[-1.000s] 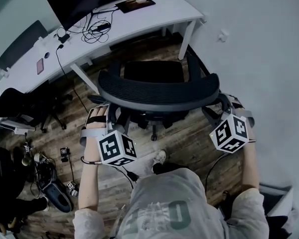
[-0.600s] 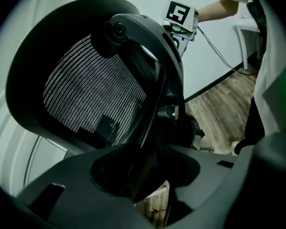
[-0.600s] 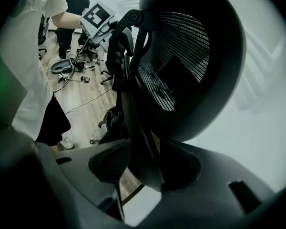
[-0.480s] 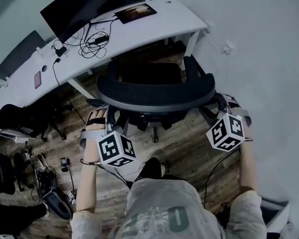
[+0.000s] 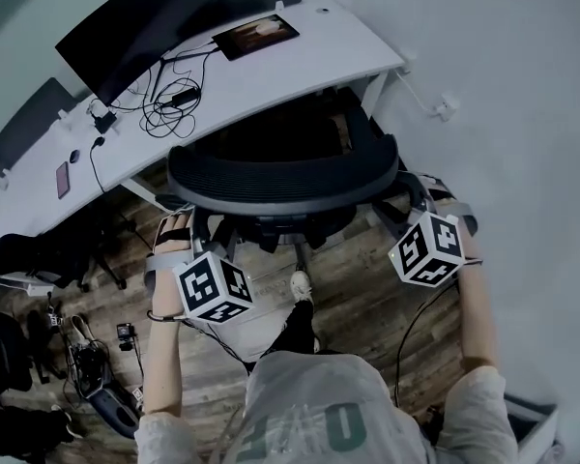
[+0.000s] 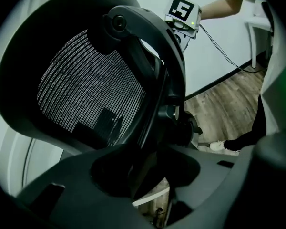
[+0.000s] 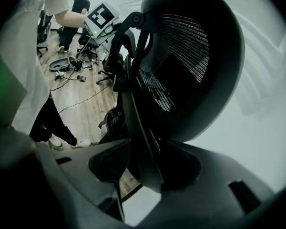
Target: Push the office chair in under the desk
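Observation:
The black mesh office chair (image 5: 280,177) stands at the white desk (image 5: 300,66), its seat partly beneath the desktop. My left gripper (image 5: 205,228) is shut on the left edge of the backrest frame (image 6: 152,80). In the left gripper view the frame runs down between the jaws of that gripper (image 6: 143,171). My right gripper (image 5: 408,201) is shut on the right edge of the backrest. The right gripper view shows the frame bar (image 7: 133,104) caught between the jaws of the right gripper (image 7: 150,171), with the mesh (image 7: 181,66) above.
A dark monitor (image 5: 135,27), tangled cables (image 5: 169,100) and a tablet (image 5: 256,32) lie on the desk. A white wall with a socket (image 5: 449,104) is close on the right. Another chair (image 5: 39,249) and gear (image 5: 87,365) occupy the floor at left. A shoe (image 5: 300,286) is behind the chair.
The chair has rolled forward toward the desk, its seat going under the desktop. Both grippers moved forward with it, still on the backrest.

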`<state>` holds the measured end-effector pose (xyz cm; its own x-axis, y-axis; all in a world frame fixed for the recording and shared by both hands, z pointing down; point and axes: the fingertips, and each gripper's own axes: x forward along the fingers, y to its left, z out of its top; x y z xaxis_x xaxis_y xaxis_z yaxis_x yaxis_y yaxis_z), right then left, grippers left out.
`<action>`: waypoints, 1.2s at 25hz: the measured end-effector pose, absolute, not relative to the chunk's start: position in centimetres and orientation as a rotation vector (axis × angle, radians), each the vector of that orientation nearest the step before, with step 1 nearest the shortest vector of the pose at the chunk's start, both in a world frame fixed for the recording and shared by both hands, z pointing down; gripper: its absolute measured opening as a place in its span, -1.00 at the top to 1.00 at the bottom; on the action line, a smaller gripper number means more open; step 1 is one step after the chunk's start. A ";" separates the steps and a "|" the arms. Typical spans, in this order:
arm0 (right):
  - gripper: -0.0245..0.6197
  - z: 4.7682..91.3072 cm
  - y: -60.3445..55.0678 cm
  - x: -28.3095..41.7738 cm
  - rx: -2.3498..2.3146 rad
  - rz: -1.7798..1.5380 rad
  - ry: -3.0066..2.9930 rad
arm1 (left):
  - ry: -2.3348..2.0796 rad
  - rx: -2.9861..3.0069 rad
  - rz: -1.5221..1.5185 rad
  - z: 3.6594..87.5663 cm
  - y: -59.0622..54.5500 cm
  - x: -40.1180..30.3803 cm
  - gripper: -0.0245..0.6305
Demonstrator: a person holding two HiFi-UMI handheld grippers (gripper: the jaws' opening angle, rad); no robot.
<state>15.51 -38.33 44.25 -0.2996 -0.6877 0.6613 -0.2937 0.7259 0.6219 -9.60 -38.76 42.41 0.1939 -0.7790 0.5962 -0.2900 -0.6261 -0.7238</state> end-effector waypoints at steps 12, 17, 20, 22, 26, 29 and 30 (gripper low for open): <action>0.33 44.3 -50.4 14.7 0.715 -0.470 -1.882 | 1.016 -2.010 -1.462 42.3 -49.4 -10.4 0.40; 0.32 44.1 -55.3 14.4 0.721 -0.485 -1.886 | 1.034 -1.995 -1.458 42.1 -53.4 -10.7 0.41; 0.31 43.9 -58.2 14.2 0.716 -0.492 -1.885 | 1.048 -1.993 -1.460 41.9 -55.8 -10.9 0.41; 0.31 43.9 -59.7 14.1 0.703 -0.495 -1.885 | 1.057 -1.997 -1.474 41.9 -57.1 -11.0 0.41; 0.32 43.5 -62.7 13.9 0.668 -0.507 -1.891 | 1.086 -1.996 -1.505 41.6 -59.7 -11.1 0.41; 0.32 43.4 -65.0 13.5 0.648 -0.525 -1.906 | 1.118 -1.986 -1.518 41.6 -61.6 -11.4 0.41; 0.32 43.5 -65.8 13.4 0.637 -0.530 -1.911 | 1.132 -1.982 -1.527 41.6 -62.2 -11.5 0.41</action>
